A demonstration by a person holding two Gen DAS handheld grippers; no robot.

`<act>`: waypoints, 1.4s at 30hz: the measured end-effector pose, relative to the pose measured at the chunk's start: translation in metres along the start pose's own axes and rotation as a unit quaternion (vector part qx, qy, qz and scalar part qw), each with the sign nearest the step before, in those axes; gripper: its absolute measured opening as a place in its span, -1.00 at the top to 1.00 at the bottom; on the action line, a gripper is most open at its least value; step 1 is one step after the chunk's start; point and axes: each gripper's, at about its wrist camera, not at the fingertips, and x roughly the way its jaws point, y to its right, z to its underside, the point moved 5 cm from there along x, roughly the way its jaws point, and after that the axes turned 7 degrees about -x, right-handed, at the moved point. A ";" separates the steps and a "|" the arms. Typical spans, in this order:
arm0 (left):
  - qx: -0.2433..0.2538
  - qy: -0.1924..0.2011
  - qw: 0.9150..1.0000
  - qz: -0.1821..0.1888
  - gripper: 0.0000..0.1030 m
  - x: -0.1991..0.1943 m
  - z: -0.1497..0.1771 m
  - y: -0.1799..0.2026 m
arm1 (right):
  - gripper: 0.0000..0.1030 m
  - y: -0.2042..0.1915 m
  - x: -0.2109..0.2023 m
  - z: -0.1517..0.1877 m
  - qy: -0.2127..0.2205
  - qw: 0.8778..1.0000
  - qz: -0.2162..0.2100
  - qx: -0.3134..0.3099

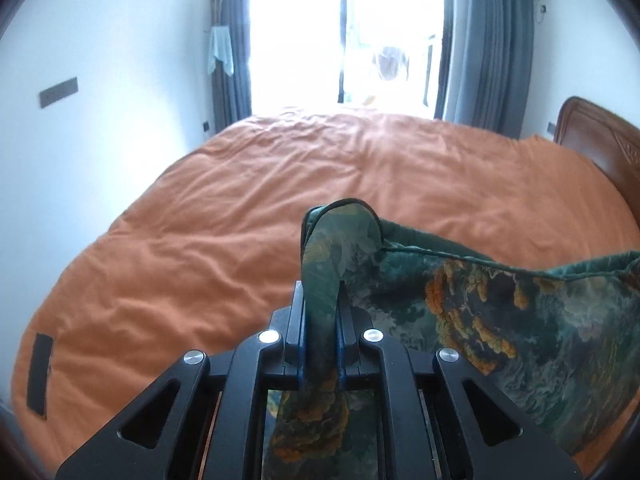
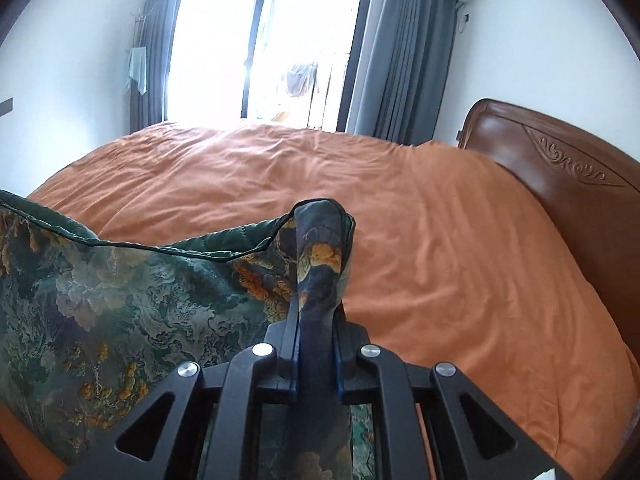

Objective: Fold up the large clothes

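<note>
While both were clamped on corners of the green patterned cloth [image 1: 500,320], left tool [image 1: 322,320] and right tool [image 2: 316,320] hung over the orange bed [image 2: 440,240].

Patterned cloth [image 1: 500,320] runs past the frame edge; washing [image 2: 298,80] outside blurs.

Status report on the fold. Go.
Left gripper shut on one corner of the green patterned cloth. Right gripper shut on the other corner. Cloth edge stretched between them above the orange bedspread. Nothing in the way.
</note>
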 end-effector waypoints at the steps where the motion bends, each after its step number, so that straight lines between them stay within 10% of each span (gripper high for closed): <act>1: -0.005 0.011 1.000 -0.004 0.82 0.006 -0.004 0.001 | 0.77 0.000 0.006 -0.005 0.005 1.000 0.008 0.002; 12: 0.053 -0.064 0.994 -0.069 0.75 0.153 0.100 -0.011 | 0.68 -0.039 0.150 0.088 -0.129 0.990 -0.046 -0.020; 27: 0.019 -0.068 0.997 -0.028 0.63 0.158 0.110 -0.012 | 0.67 -0.036 0.165 0.106 -0.088 0.992 -0.080 0.045; 34: 0.016 -0.116 0.991 -0.065 -0.81 0.138 0.086 -0.031 | 0.54 -0.014 0.161 0.095 -0.129 0.980 -0.127 0.085; 37: -0.005 -0.112 0.992 -0.062 -0.83 0.113 0.073 -0.050 | -0.03 0.007 0.135 0.077 -0.113 0.982 -0.117 0.095; 42: 0.028 -0.093 0.995 -0.019 -0.83 0.053 0.076 -0.039 | -0.14 0.007 0.055 0.066 -0.058 0.981 -0.171 0.072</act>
